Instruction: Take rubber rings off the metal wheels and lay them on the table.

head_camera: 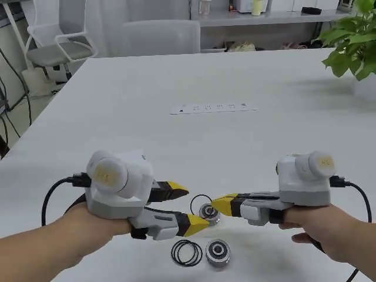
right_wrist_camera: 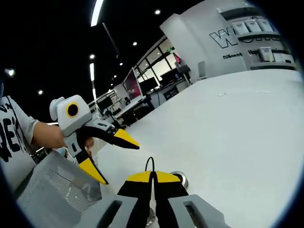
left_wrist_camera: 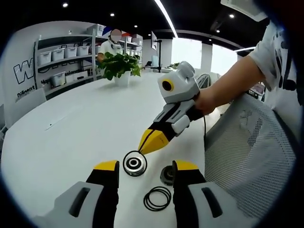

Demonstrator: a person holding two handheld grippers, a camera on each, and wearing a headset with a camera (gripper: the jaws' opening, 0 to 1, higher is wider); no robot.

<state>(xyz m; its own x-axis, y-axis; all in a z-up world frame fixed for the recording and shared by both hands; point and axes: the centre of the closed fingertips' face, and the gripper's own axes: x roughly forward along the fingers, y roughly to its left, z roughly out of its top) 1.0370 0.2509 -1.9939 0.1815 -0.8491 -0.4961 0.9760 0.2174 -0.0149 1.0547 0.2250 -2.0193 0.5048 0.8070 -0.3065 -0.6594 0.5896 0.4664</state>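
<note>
A small metal wheel (head_camera: 209,213) lies on the white table (head_camera: 223,70) between the two grippers. My right gripper (head_camera: 216,204) is shut on a thin black rubber ring (head_camera: 198,200) that loops up from the wheel; in the right gripper view the ring (right_wrist_camera: 149,164) rises from the closed tips (right_wrist_camera: 152,176) next to the wheel (right_wrist_camera: 180,180). My left gripper (head_camera: 189,206) is open, its jaws standing on either side of the wheel (left_wrist_camera: 135,163) without touching it. A second wheel (head_camera: 218,252) and a pile of loose rings (head_camera: 187,252) lie nearer me.
A flush power strip (head_camera: 212,108) sits mid-table. A potted plant (head_camera: 352,41) stands at the far right corner. Chairs (head_camera: 59,44) stand beyond the far edge. A mesh chair back (left_wrist_camera: 251,142) is close beside the table's near edge.
</note>
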